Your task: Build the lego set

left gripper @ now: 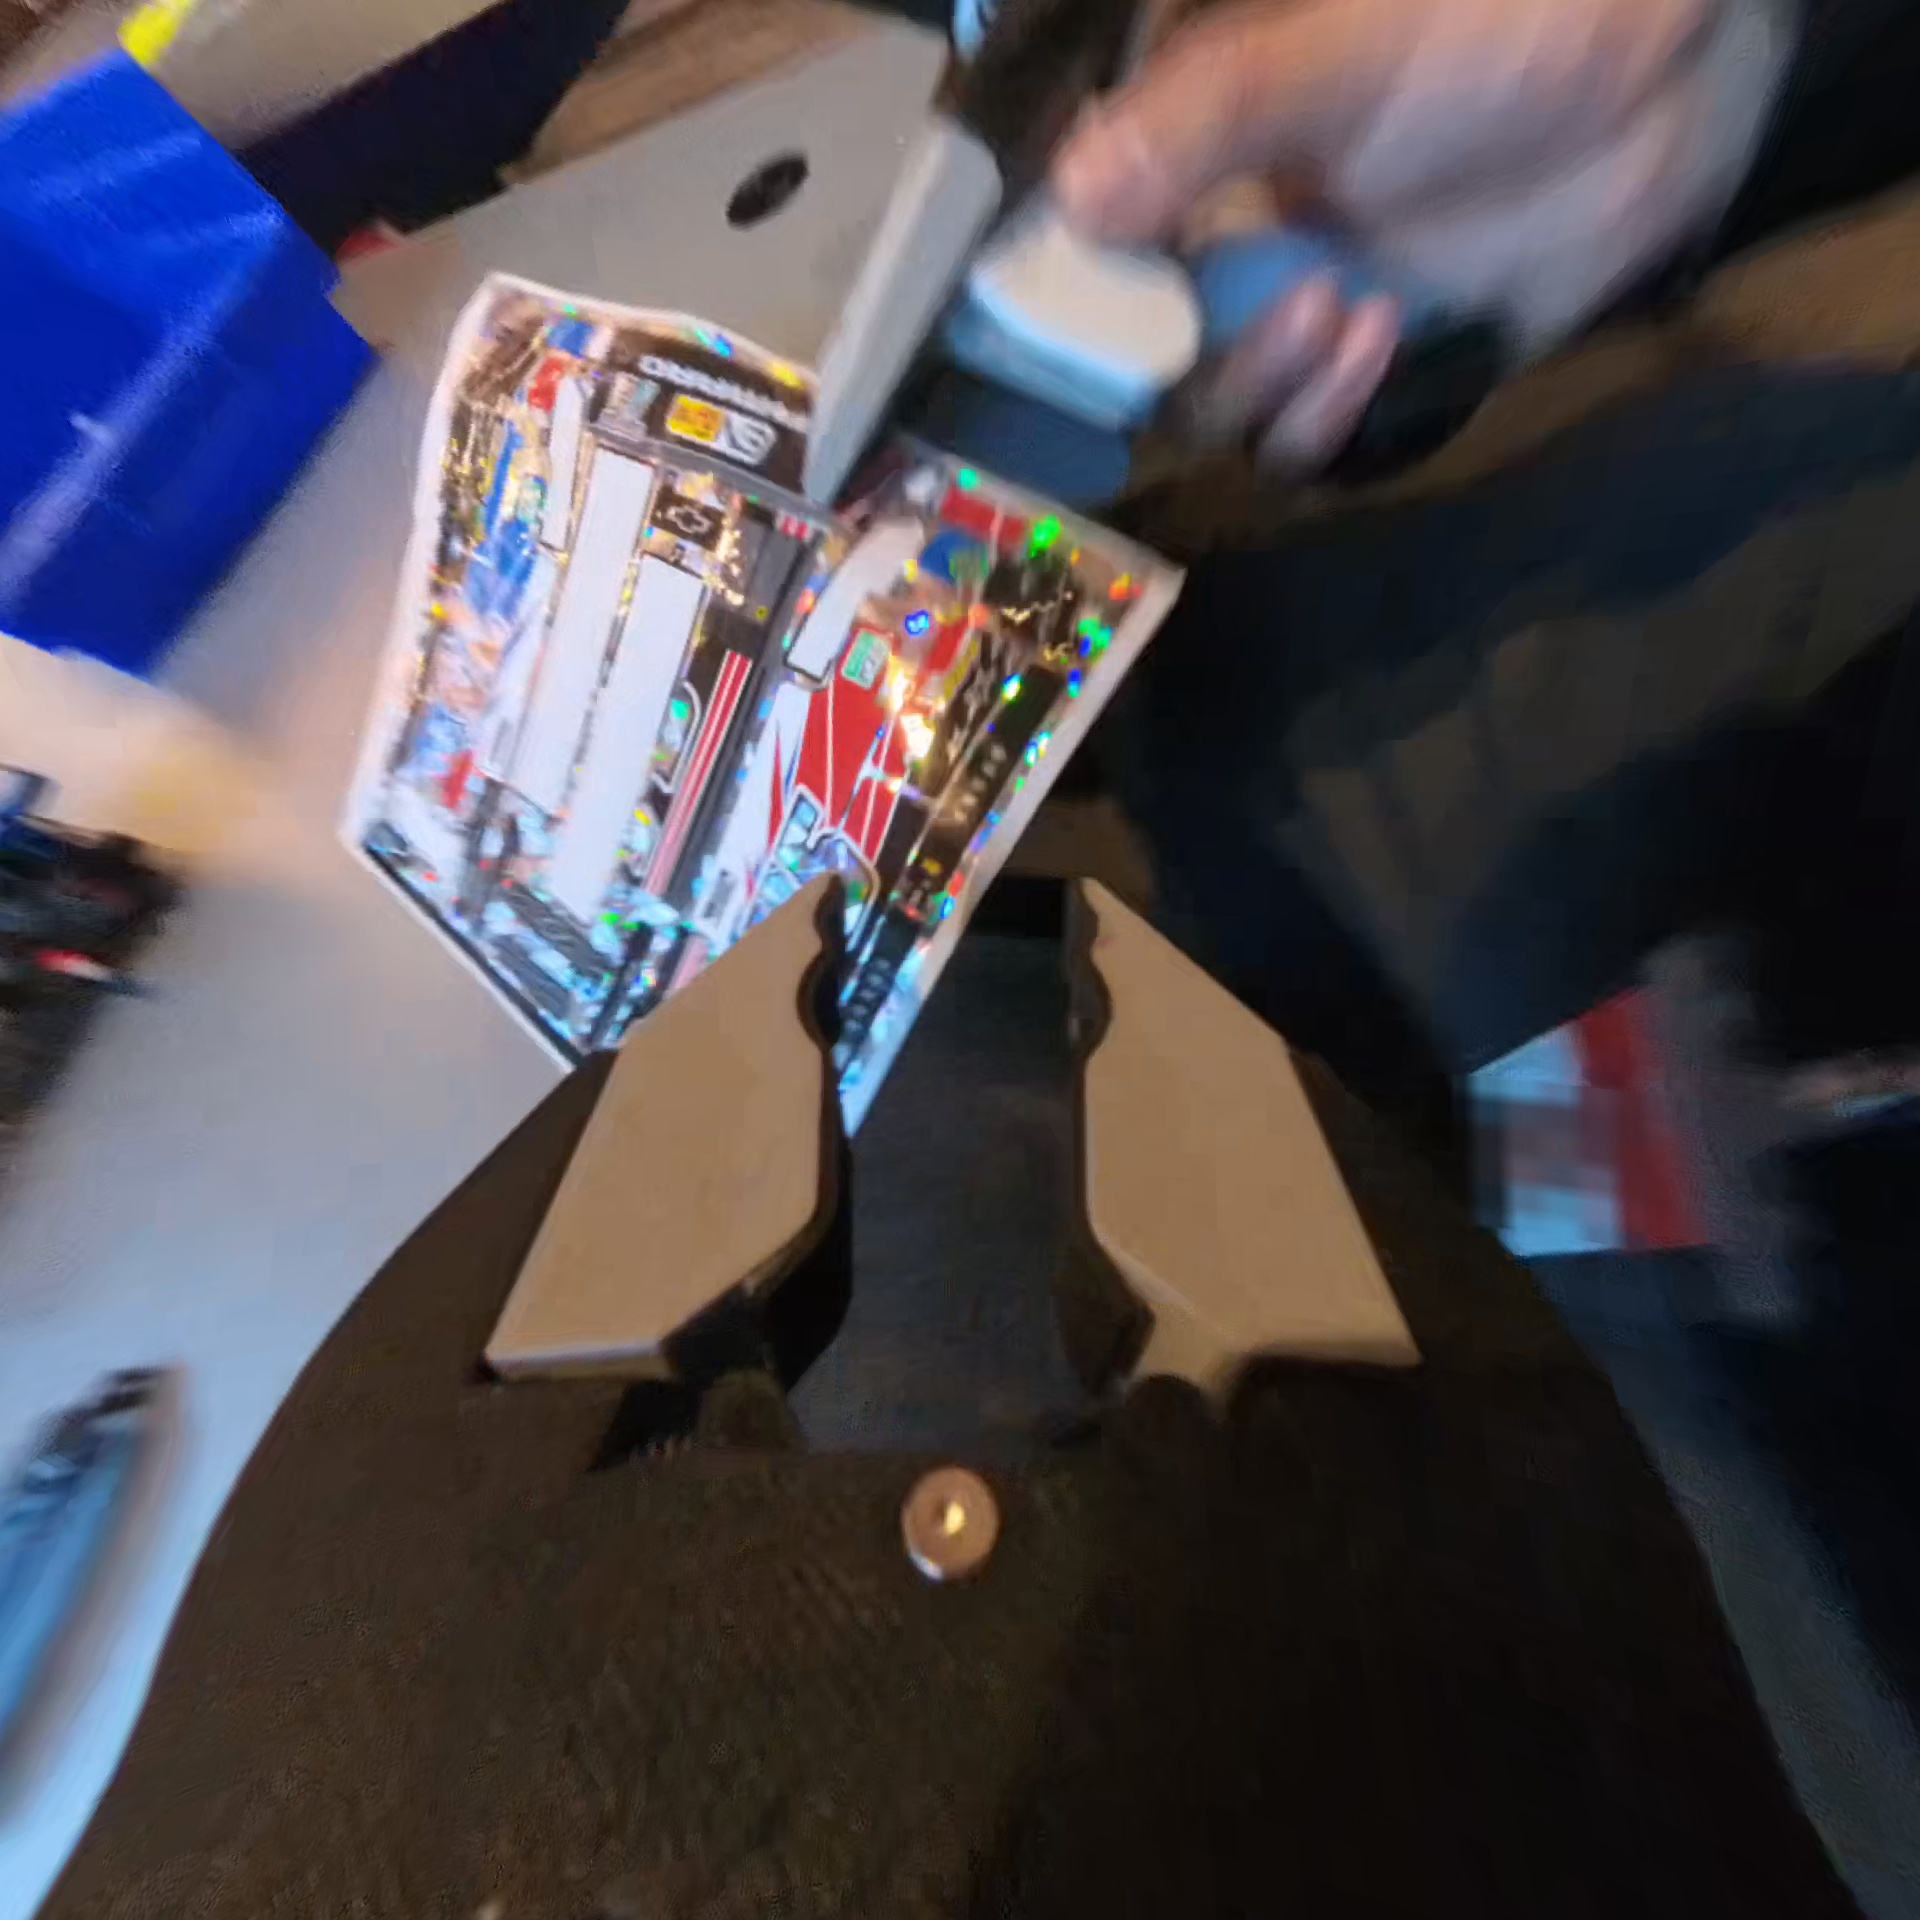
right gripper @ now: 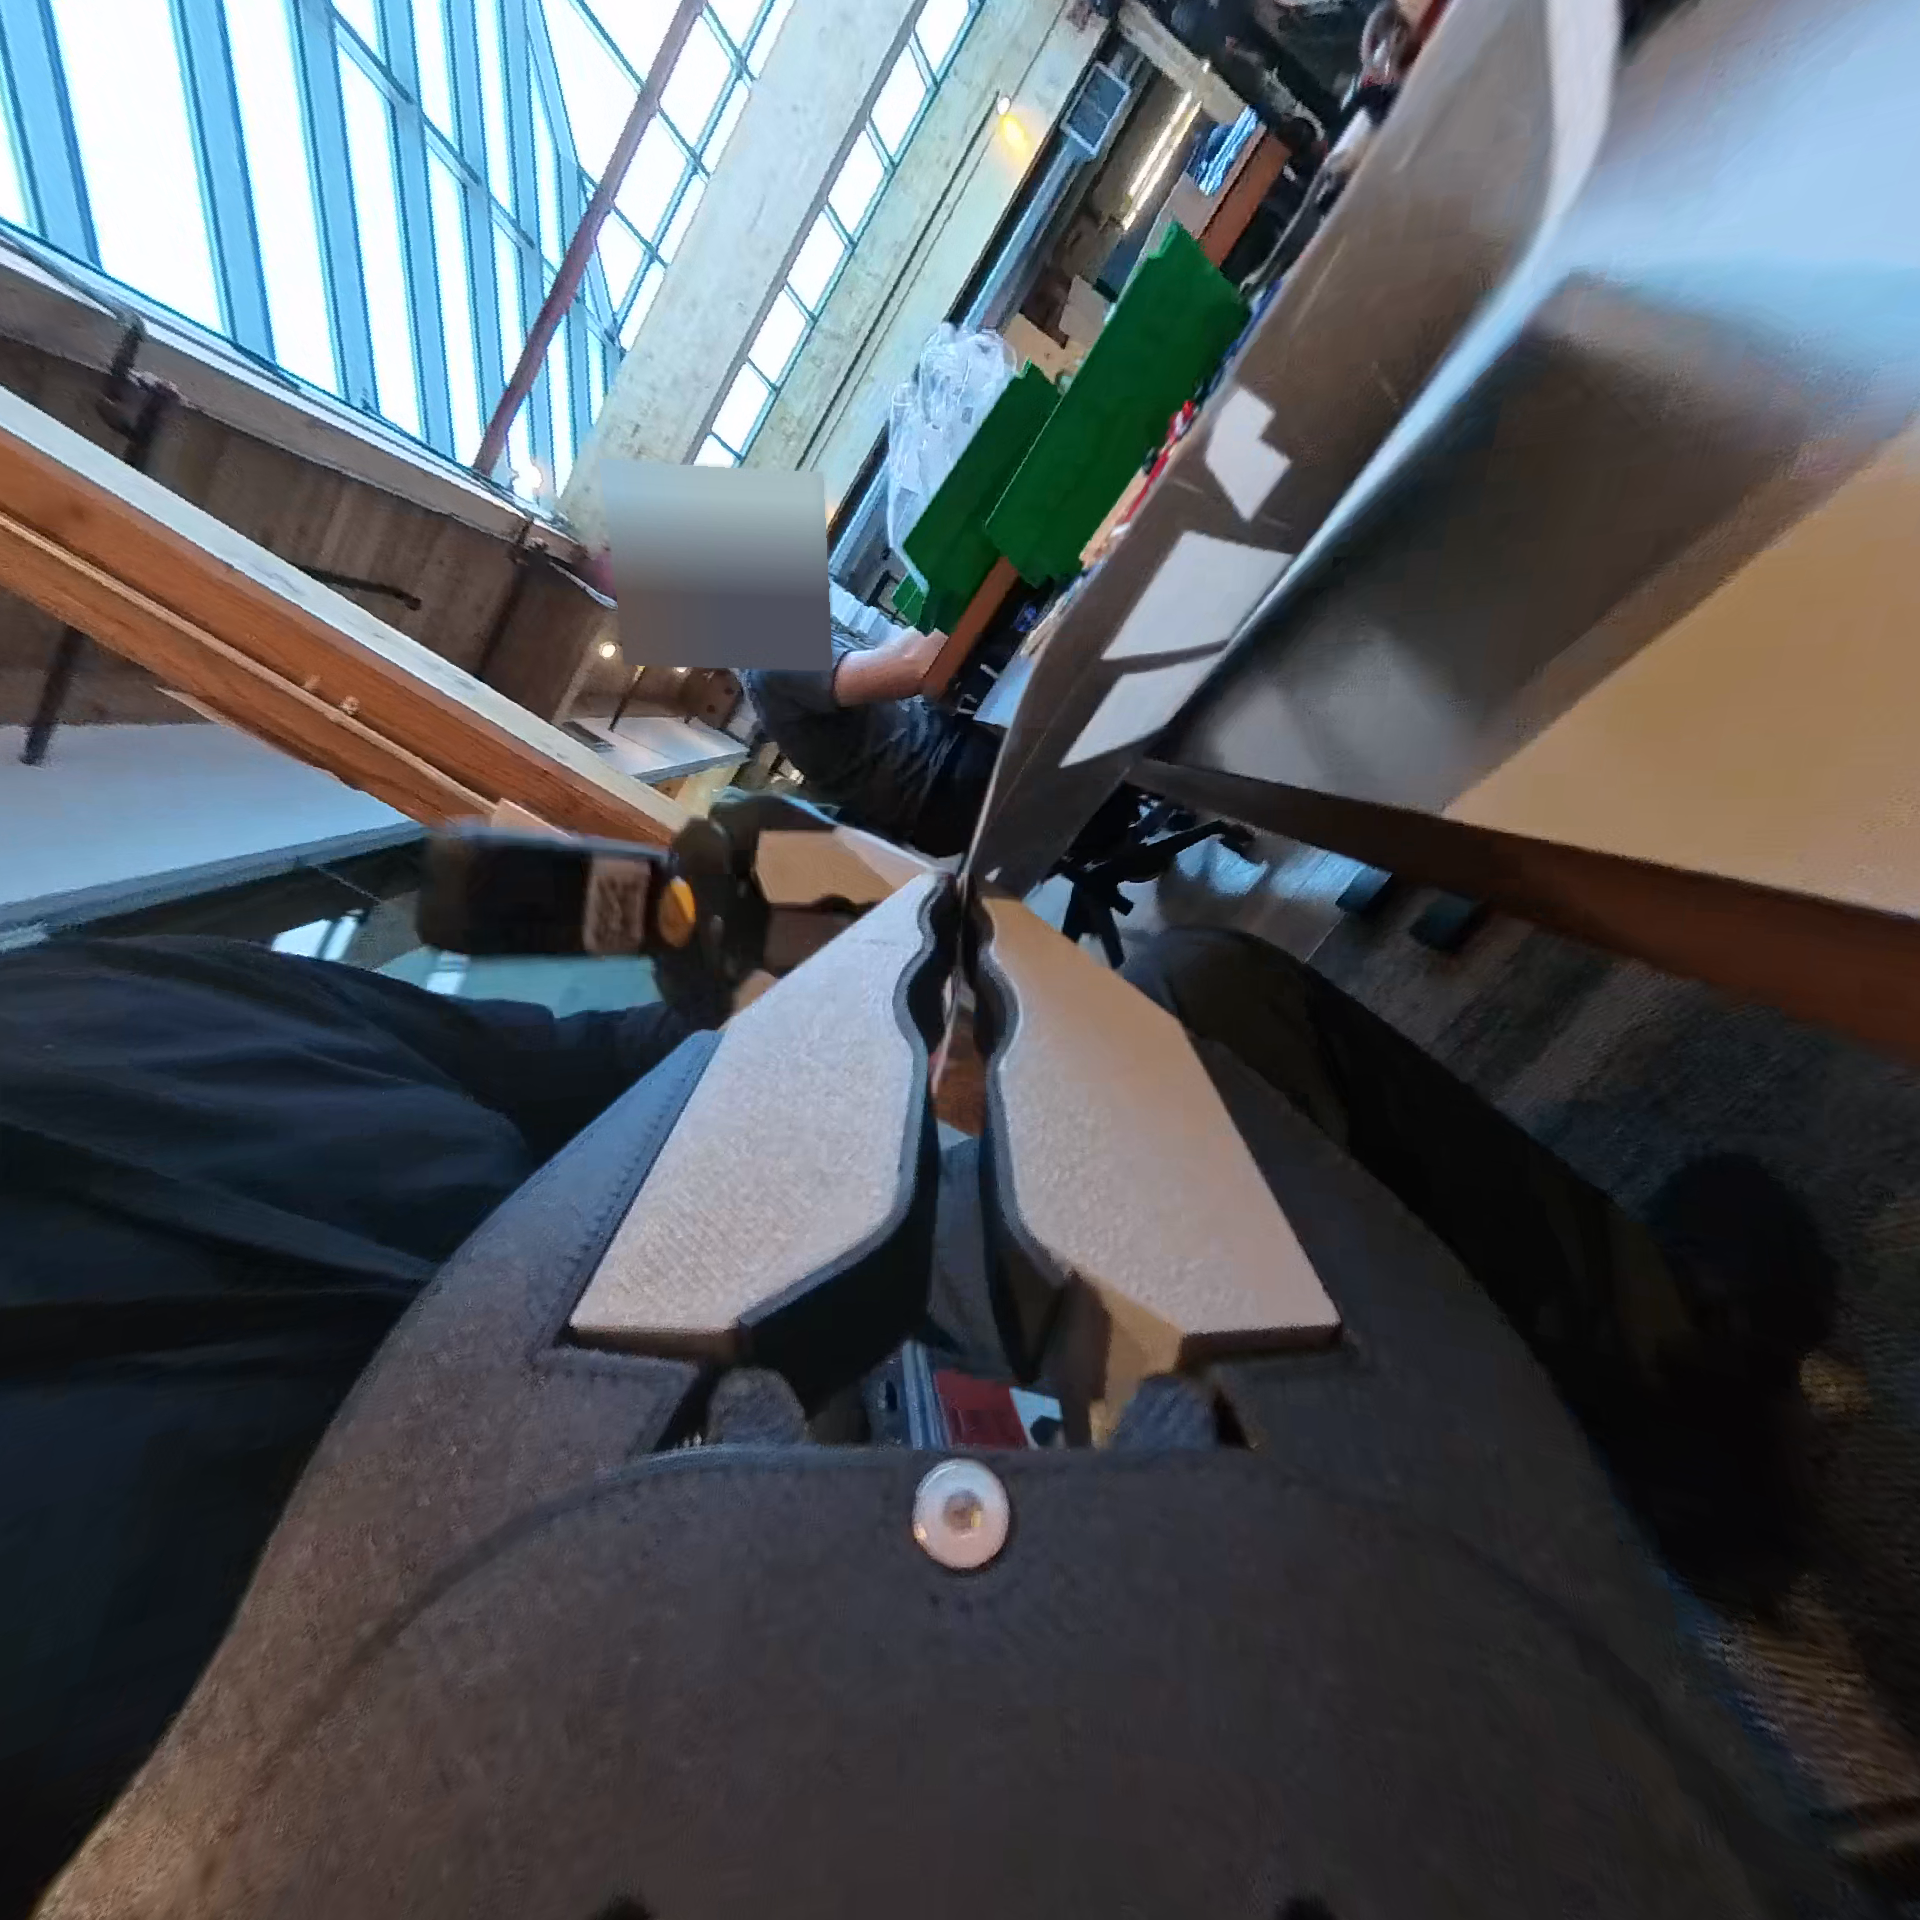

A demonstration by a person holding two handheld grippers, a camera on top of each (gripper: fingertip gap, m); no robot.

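The sticker sheet [left gripper: 717,665] of the lego set is held up in the air above the bench [left gripper: 260,1091], glossy and creased down its middle so that it stands like an open book. The right hand-held gripper [right gripper: 961,904] has it pinched by a thin edge, the fingers pressed together on the sheet right at their tips; in the left wrist view that gripper [left gripper: 914,312] shows blurred at the sheet's top, with a hand [left gripper: 1351,187] on it. The left hand-held gripper [left gripper: 951,904] is wide open, one finger [left gripper: 717,1091] in front of the sheet's lower corner and the other clear of it; it holds nothing.

The grip looks slight, so the sheet could slip out or swing if the right hand-held gripper is turned fast. The crease could deepen and lift or wrinkle the stickers. If the left hand-held gripper closes on the printed face and not on the margin, it may scuff or peel a sticker. The left view is smeared, so contact there is hard to judge.

The bench is pale, with a blue box [left gripper: 135,343] at its far left and dark loose pieces [left gripper: 62,935] near the edge. Beyond lie tall windows [right gripper: 312,187], timber beams [right gripper: 312,665], green panels [right gripper: 1091,436] and a seated person [right gripper: 873,727] at another bench.
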